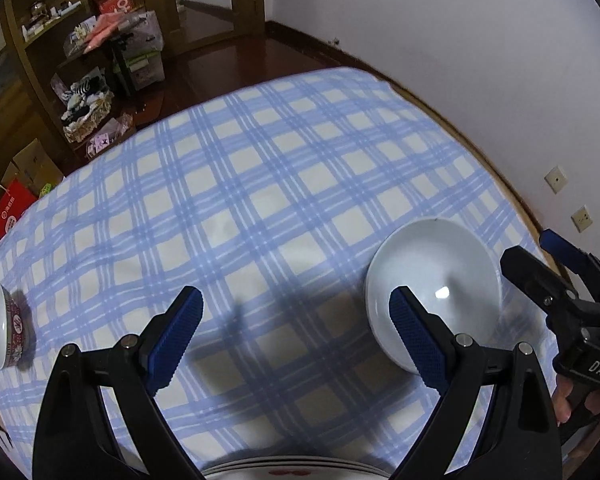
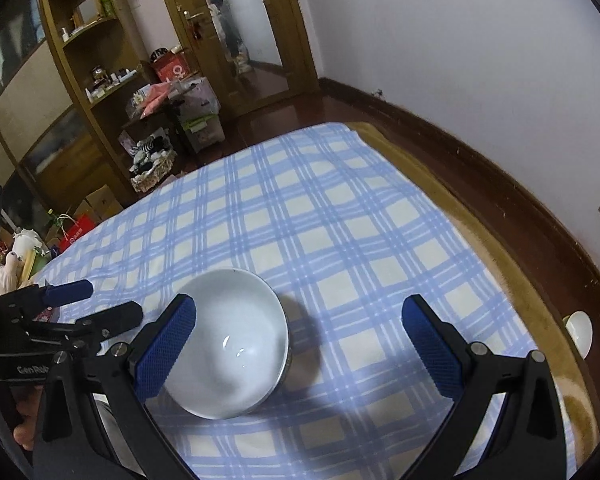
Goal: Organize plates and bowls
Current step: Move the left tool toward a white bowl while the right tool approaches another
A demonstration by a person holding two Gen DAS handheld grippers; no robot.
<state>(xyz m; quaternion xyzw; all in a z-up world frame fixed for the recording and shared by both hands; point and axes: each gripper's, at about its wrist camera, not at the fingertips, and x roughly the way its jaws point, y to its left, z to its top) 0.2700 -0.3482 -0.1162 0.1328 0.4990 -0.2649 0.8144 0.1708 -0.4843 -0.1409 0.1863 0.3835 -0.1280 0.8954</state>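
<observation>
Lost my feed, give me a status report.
Left gripper open, empty. Right gripper open, beside plain white ceramic bowl. Red-patterned bowl far left. Blue checked tablecloth between them bare.

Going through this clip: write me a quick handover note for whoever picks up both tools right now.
Left tool: open, empty, above the checked tablecloth.
Right tool: open, empty, its left finger over the white bowl but not gripping it.
Red-patterned bowl sits alone near the cloth's left edge.
Stack of plates at the near edge, mostly hidden.
Done: nothing visibly grouped apart from the plates.
Left: both bowls are apart; bring them together, probably starting with the white one.
</observation>
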